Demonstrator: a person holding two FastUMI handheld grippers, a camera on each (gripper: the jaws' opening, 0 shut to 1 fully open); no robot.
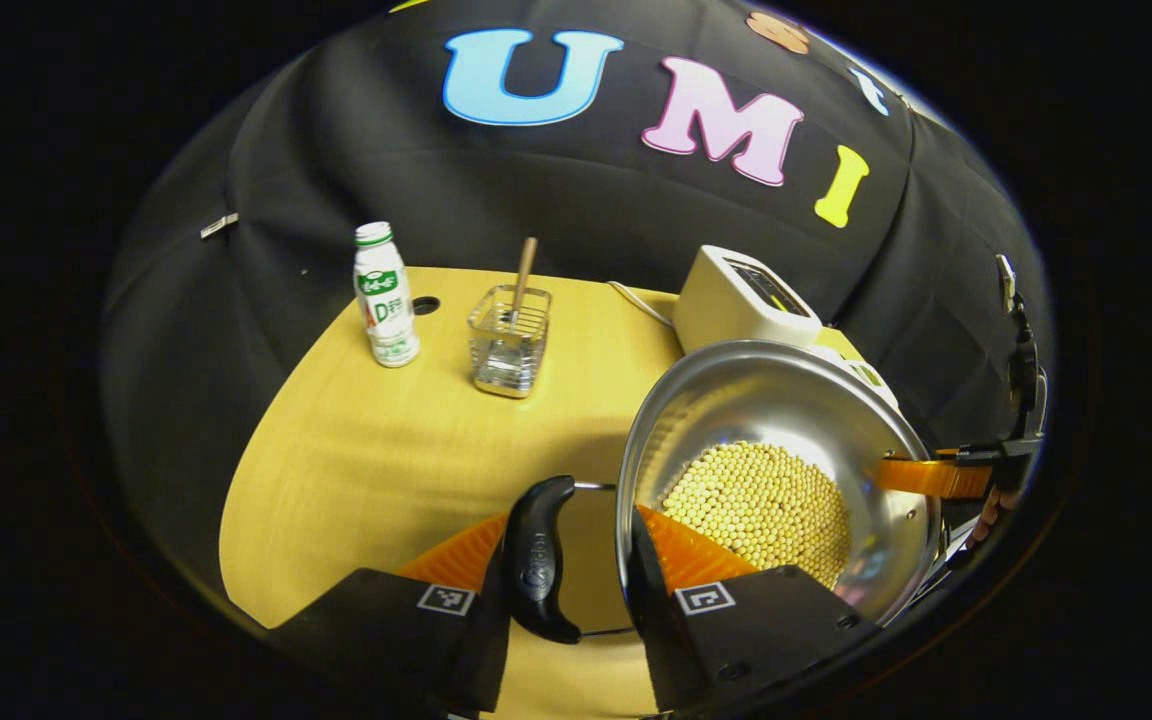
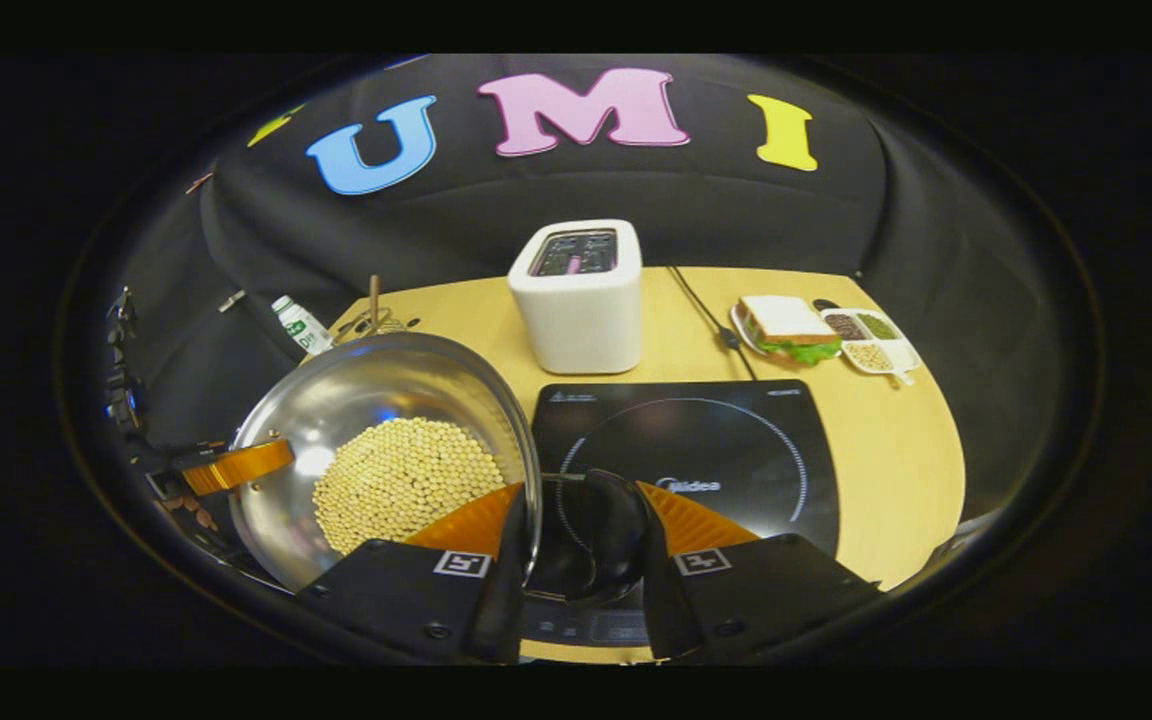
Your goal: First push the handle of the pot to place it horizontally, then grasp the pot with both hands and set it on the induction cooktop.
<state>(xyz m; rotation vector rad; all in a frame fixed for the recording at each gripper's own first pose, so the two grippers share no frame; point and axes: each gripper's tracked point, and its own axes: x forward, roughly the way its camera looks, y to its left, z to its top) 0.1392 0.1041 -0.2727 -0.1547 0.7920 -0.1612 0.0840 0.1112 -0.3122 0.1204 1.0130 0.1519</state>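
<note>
pot (image 2: 386,450) lifted, we judge | both grippers' fingers clamp side handles: left gripper (image 1: 576,560), right gripper (image 2: 581,545) | left: set on cooktop (image 2: 696,450), lower centre

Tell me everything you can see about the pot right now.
The pot is a shiny round metal vessel, open-topped, holding a heap of small pale yellow beads. It has black side handles. Each tool brackets a handle: the left tool and the right tool. It sits left of the induction cooktop, seemingly lifted and tilted.
</note>
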